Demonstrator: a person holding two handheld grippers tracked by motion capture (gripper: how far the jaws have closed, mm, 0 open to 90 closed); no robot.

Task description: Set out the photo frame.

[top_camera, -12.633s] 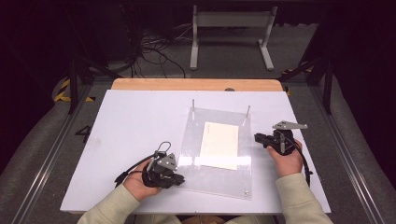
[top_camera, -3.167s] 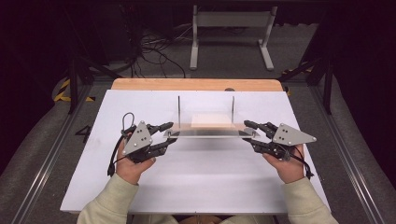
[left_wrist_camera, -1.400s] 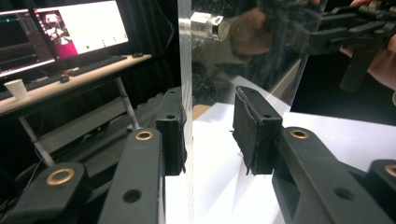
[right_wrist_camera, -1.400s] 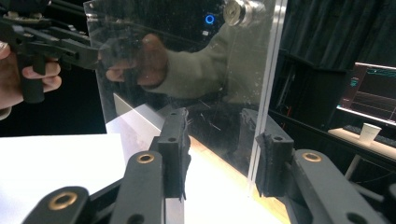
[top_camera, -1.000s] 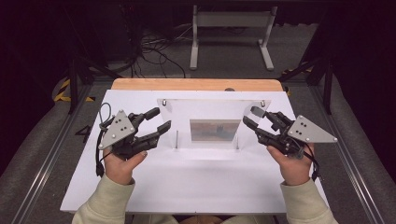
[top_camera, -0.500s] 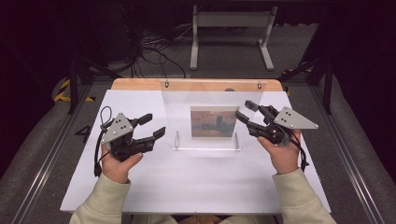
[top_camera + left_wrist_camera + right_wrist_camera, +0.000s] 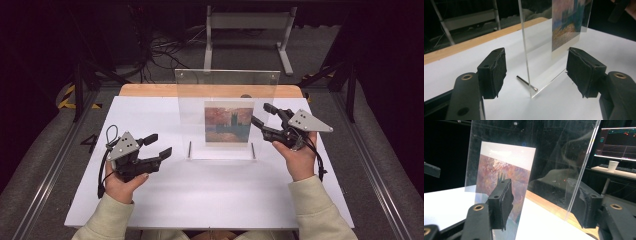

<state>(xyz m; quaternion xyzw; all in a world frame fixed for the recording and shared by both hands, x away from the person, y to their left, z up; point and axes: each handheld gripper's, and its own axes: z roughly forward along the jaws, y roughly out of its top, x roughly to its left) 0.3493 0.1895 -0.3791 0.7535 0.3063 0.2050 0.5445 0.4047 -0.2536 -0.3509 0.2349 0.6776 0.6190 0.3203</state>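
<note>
A clear acrylic frame [image 7: 226, 112] stood upright on the white worktop [image 7: 210, 200], a little beyond its middle, resting on its lower edge with two thin metal pins [image 7: 189, 149] sticking out toward the near side. A small painting print [image 7: 228, 122] sat inside the panel, in its lower half.

The left tongs [image 7: 159, 146] were held low over the worktop to the left of the frame, well clear of it in the high view. Their jaws were spread, having just been opening, with nothing pinched. In the left gripper view the frame's near-left edge [image 7: 524, 45] and one pin [image 7: 526, 83] appeared in the gap between the two black pads [image 7: 496, 70], neither pad touching the acrylic.

The right tongs [image 7: 264, 114] were raised at the frame's right edge. Their jaws were likewise spread and had just been opening. In the right gripper view the frame's edge [image 7: 581, 175] stood between the pads [image 7: 504, 200], which did not press on it, and the print [image 7: 504, 180] showed behind the left pad.

A wooden strip [image 7: 150, 90] ran along the worktop's far edge.
</note>
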